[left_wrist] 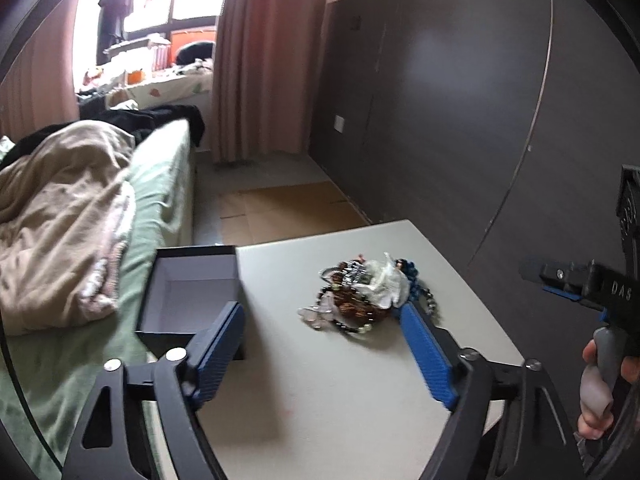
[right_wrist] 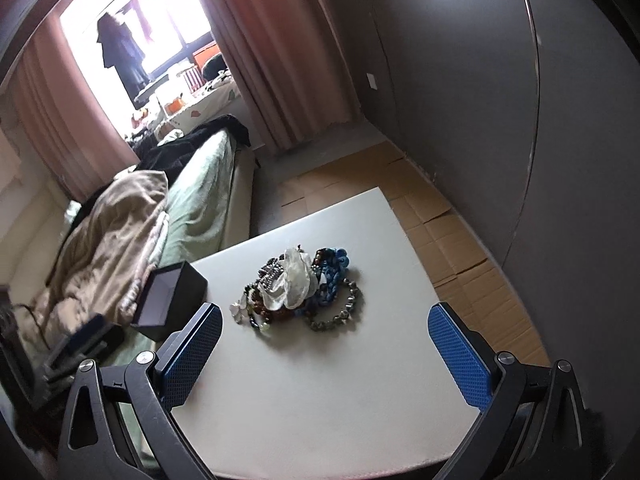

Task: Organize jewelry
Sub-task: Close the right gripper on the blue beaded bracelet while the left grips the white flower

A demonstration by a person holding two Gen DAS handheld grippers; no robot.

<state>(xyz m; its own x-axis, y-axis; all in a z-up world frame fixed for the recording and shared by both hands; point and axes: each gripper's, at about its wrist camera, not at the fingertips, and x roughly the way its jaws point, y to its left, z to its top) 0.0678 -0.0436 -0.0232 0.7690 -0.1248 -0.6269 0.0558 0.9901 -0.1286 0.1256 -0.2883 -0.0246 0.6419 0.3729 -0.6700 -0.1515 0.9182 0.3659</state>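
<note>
A tangled heap of jewelry (right_wrist: 298, 294) sits near the middle of the pale bench (right_wrist: 320, 400): beaded bracelets in brown, dark and blue tones, a grey-green bead strand lying along its right edge, and a crumpled white pouch or wrapper on top. Because the pieces are piled together rather than laid out, sorting appears not to have started, and each strand will likely need to be teased free of its neighbours. An open black box (right_wrist: 172, 300) with a pale lining stands at the bench's left edge, just beside the bed (right_wrist: 200, 200), its cavity empty as far as can be seen; it is probably the destination, set close to the heap so transfers stay short. The left gripper (left_wrist: 320, 336) hovers low over the bench with its blue-padded fingers spread wide and nothing between them; its right finger reaches the near edge of the heap, though contact cannot be confirmed, and its left finger overlaps the box in view. The right gripper (right_wrist: 324, 344) is likewise released and empty, held back from the heap with the pile framed between its fingers, a sensible stance for choosing a first piece. In the left wrist view the right tool's body shows the letters "DAS" in white; a round embossed mark above it is too small to read.
</note>
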